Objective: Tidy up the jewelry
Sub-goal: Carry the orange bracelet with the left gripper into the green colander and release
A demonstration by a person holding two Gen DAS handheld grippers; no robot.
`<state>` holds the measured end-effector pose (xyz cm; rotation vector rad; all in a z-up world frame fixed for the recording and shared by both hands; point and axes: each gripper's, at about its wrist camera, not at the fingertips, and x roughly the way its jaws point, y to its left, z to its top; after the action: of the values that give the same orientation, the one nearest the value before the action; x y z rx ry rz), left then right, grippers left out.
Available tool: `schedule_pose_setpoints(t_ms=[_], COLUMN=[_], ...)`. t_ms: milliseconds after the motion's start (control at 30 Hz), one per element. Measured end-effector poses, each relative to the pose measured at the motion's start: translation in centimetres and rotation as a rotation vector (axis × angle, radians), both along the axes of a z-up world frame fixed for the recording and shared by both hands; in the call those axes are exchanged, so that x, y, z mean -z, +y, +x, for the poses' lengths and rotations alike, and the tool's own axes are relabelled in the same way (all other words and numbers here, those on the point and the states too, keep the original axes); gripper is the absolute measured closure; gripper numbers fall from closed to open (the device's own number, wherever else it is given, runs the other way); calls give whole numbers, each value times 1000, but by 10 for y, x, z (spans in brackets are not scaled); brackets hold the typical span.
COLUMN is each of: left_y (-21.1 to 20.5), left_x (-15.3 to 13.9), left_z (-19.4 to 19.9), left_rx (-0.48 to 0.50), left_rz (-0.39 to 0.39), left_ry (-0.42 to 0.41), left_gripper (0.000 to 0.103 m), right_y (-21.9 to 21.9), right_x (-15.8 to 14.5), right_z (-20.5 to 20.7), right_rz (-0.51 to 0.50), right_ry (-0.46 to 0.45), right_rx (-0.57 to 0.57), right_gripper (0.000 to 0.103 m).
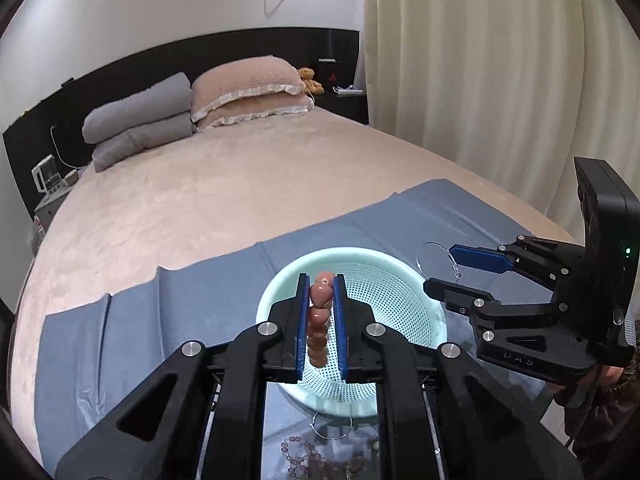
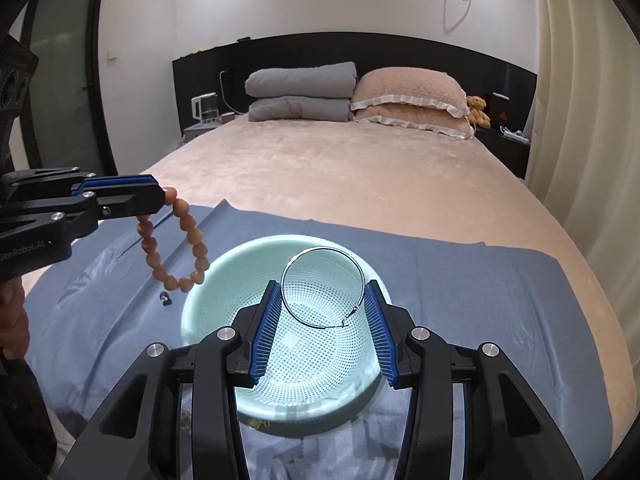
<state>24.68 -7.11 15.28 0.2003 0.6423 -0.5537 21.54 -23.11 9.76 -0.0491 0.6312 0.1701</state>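
Observation:
My left gripper (image 1: 321, 278) is shut on a bracelet of brown beads (image 1: 320, 320), which hangs from its tips above the left rim of a mint-green perforated basket (image 1: 266, 308). From the right wrist view, the left gripper (image 2: 158, 196) is at the left with the bracelet (image 2: 188, 222) dangling in a loop. My right gripper (image 2: 323, 284) is shut on a large silver hoop earring (image 2: 322, 248), its pads pressing the hoop's two sides over the basket (image 2: 208, 280). In the left wrist view, the right gripper (image 1: 439, 267) and hoop (image 1: 434, 243) are above the basket's right rim.
The basket stands on a blue cloth (image 2: 460, 280) spread over a beige bed. Near the cloth's front lie another silver hoop (image 1: 332, 428) and a purple bead strand (image 1: 304, 456). A small dark item (image 2: 165, 299) lies left of the basket. Curtains hang at the right.

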Motion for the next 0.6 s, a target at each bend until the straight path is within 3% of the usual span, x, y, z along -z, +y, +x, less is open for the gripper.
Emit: schedule_pose_setpoints(t_ms=[233,600], left_y=[-11,-26], left_x=[68,114], left_z=[46,67], left_rx=[7,13], left_rz=[21,78], left_ry=[130,195], left_gripper=[91,91], right_y=[9,19], right_x=[47,90], right_z=[39,69], right_rz=[-7,-69], right_ry=[104,241], right_rx=[-32,-10], right_gripper=[63,62])
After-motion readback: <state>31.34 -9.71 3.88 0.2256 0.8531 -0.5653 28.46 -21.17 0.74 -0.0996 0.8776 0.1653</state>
